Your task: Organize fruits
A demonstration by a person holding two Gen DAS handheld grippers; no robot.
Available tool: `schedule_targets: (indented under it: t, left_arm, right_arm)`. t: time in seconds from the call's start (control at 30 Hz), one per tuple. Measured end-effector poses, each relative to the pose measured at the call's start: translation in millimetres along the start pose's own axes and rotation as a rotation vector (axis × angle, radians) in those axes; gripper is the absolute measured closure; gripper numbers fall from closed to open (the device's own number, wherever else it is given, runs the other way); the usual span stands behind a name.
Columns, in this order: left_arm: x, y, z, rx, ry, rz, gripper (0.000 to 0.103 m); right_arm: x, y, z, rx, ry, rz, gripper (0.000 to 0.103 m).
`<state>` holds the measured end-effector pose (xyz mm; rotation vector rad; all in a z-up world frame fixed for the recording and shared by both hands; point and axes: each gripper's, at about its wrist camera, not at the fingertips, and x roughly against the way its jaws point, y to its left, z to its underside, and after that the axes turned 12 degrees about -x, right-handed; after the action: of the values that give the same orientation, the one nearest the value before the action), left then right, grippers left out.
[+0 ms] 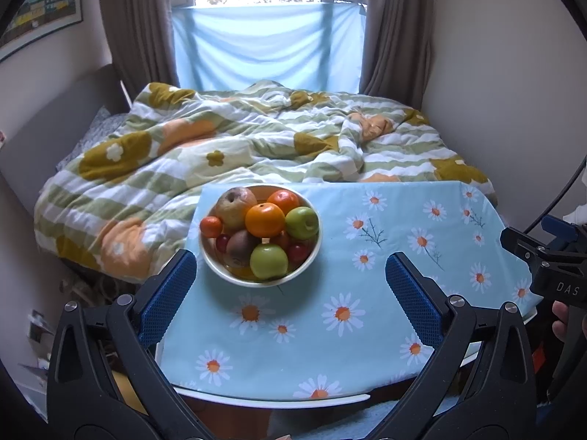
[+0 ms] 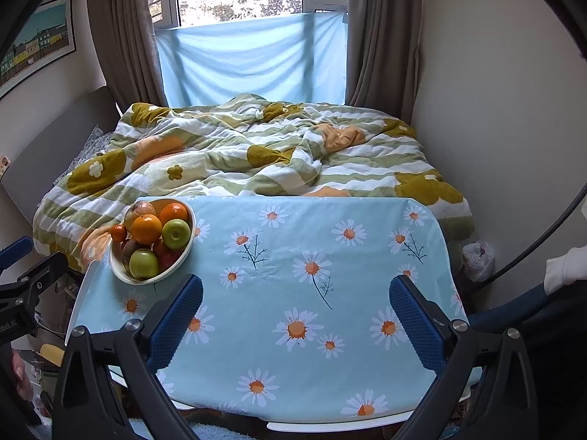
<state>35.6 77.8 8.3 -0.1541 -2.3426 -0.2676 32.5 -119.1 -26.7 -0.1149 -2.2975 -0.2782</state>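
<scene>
A cream bowl (image 1: 219, 268) (image 2: 118, 270) stands at the far left of a table covered by a light blue daisy cloth (image 1: 367, 275) (image 2: 293, 293). It is heaped with fruit: oranges (image 1: 265, 219) (image 2: 146, 229), green apples (image 1: 269, 261) (image 2: 143, 264), a brownish pear (image 1: 234, 203), a small tangerine (image 1: 210, 226) and red fruits (image 1: 297, 252). My left gripper (image 1: 291, 267) hangs open just in front of the bowl with nothing between its blue pads. My right gripper (image 2: 295, 293) is open too, over the bare cloth to the right of the bowl.
Behind the table lies a bed with a rumpled green, white and orange quilt (image 1: 256, 139) (image 2: 256, 146). Curtains and a blue sheet (image 2: 253, 58) hang at the window. Clutter lies on the floor at the left (image 1: 40, 330). A white plastic bag (image 2: 477, 256) sits by the right wall.
</scene>
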Motion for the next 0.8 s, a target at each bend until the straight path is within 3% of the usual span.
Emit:
schedule_targets:
  t: [0.8]
  left_arm:
    - [1.5, -1.5, -2.8, -0.009, 0.005, -0.042, 0.0]
  right_arm:
    - [0.1, 5.2, 1.6, 0.001, 0.004, -0.01, 0.002]
